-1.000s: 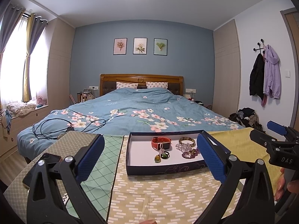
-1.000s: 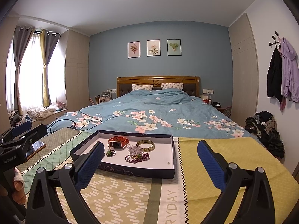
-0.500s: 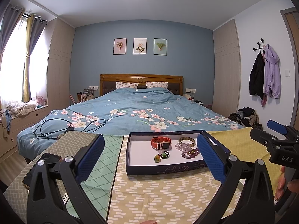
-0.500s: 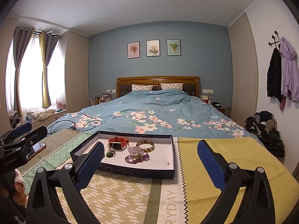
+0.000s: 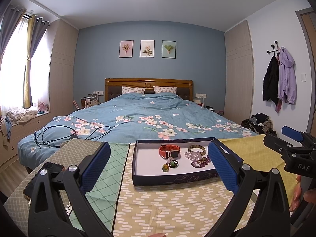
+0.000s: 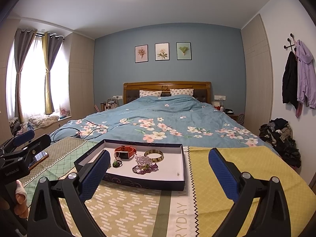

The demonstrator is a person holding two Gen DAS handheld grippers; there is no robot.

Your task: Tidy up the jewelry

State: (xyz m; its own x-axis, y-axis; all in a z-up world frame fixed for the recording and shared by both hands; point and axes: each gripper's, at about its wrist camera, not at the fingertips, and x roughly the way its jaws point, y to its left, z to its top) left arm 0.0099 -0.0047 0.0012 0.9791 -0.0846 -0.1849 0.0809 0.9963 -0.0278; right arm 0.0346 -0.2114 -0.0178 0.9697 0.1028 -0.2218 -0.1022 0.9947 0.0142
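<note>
the shallow dark-blue cardboard box with a white floor (image 5: 173, 178) sits on a patchwork tablecloth in yellow, green and tan prints (image 5: 167, 203) over the tabletop, at the foot of a bed with a blue floral duvet (image 5: 142, 118). in the left wrist view the left gripper (image 5: 158, 165) has its jaws spread wide with nothing between them, and its right blue pad (image 5: 222, 165) cuts off the box's right end. the right wrist view shows that end whole, but there the left pad (image 6: 94, 172) of the right gripper (image 6: 159, 172), jaws equally wide and empty, covers the box's near-left corner. inside lie an orange-strapped smartwatch (image 6: 125, 152), a mottled brown-and-cream bangle (image 6: 154, 155), a pale lilac bead cluster (image 6: 142, 159), a dark purple beaded strand (image 6: 145, 168) and small green and amber pieces (image 5: 169, 165) too small to identify; the amber one shows only from the left. a tiny speck (image 6: 178, 174) on the box floor is unreadable. each view catches the other gripper at its edge, with fingertips. legible writing: "das", "genrobot.ai", and "ryday" on the cloth. a dark phone (image 5: 42, 177) is partly hidden.
</note>
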